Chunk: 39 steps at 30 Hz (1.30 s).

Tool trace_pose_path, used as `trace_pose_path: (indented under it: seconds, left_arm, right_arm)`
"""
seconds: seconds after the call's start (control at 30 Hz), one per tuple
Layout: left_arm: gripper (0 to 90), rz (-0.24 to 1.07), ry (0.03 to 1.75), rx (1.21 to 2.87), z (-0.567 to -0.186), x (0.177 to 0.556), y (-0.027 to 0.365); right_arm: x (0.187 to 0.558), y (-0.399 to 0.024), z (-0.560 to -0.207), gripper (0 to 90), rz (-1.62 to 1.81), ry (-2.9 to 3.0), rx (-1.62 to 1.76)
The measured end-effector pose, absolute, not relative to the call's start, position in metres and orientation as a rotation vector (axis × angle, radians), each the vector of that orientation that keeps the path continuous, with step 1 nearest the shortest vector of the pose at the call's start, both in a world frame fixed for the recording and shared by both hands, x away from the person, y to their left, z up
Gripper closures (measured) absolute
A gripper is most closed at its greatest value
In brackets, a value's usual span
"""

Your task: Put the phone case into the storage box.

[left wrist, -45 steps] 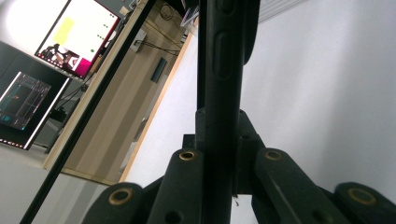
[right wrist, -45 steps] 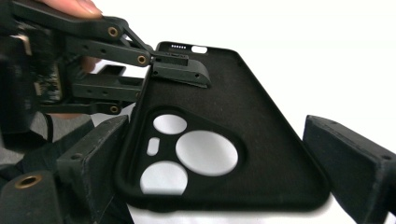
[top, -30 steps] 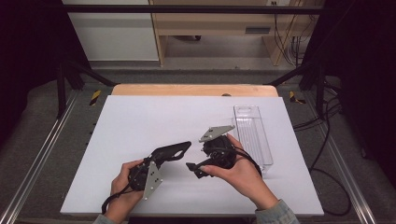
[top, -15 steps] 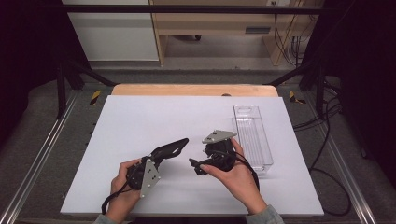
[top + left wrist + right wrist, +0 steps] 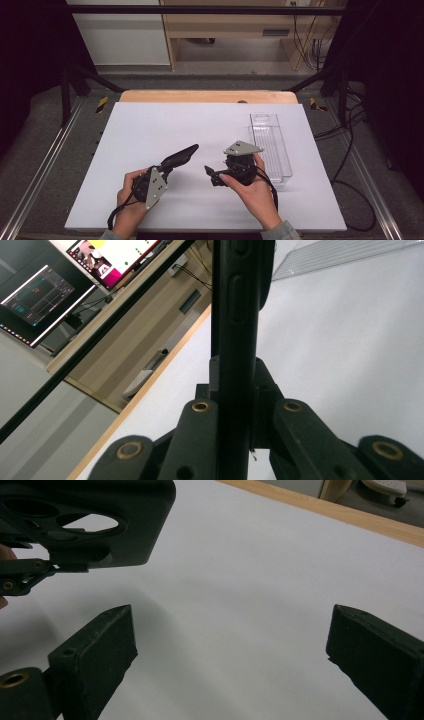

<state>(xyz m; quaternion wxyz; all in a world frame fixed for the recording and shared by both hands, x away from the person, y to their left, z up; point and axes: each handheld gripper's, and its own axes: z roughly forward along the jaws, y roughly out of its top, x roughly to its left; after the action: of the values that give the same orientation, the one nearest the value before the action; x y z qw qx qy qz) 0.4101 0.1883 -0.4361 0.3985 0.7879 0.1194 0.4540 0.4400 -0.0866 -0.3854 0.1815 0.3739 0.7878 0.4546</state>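
The left gripper pinched a flat black plastic phone case by 1 edge, raised above the white table. The right gripper, jaws spread and empty, sat near. Risk judged: the thin edge hold could let the case pivot or slip

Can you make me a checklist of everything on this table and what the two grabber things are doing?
Surface: white table top, wooden edge at the far side.
Job's things: black phone case, held off the table.
Clutter: clear plastic tray, at the right.
Grippers: left gripper has its jaws shut on the phone case; right gripper has its jaws open, nothing between them.
Cables: black cable trails from the left gripper.
Surroundings: dark floor, wooden furniture behind.
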Motion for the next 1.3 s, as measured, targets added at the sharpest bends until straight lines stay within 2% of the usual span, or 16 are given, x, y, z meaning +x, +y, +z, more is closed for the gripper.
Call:
trace_pose_path:
  seconds: [0.37,1.1,1.3]
  left_arm:
    - [84.6,1.085,0.352,1.946,-0.434,0.411,0.193]
    - [84.7,0.654,0.606,1.678,-0.438,0.423,0.209]
    - [84.8,0.603,0.635,1.644,-0.440,0.423,0.209]
  right_arm:
    - [0.438,-0.081,-0.394,4.6,1.272,2.175,1.023]
    - [0.436,-0.079,-0.406,5.3,1.332,1.981,0.948]
    - [0.436,-0.079,-0.407,6.3,1.372,1.969,0.998]
